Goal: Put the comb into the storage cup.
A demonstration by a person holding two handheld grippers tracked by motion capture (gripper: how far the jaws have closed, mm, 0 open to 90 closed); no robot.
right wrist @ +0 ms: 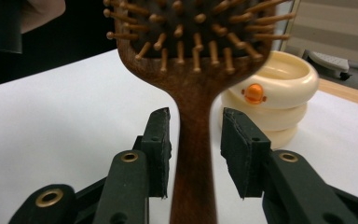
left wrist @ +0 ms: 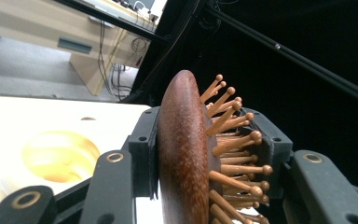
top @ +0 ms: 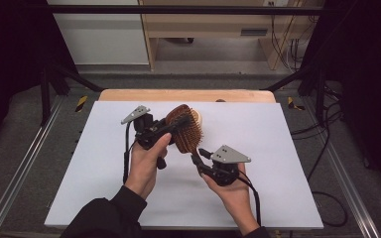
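I see a cream ring-shaped holder (right wrist: 279,95) with an orange button just beyond my right gripper's jaws, off to their right, standing on the white table sheet (top: 278,144). Farther beyond my grippers, a wooden desk (top: 208,25) stands on the floor.

The hairbrush (left wrist: 182,154) looked like dark reddish wood, smooth with a fine speckled grain and a soft sheen; its pins (left wrist: 235,144) were paler wood with rounded tips. The cream bowl (right wrist: 279,93) seemed glossy plastic or glazed ceramic. The worktop (top: 278,163) was matt white, its far edge bare wood. The jaws were matt black plastic with brass-coloured rivets.
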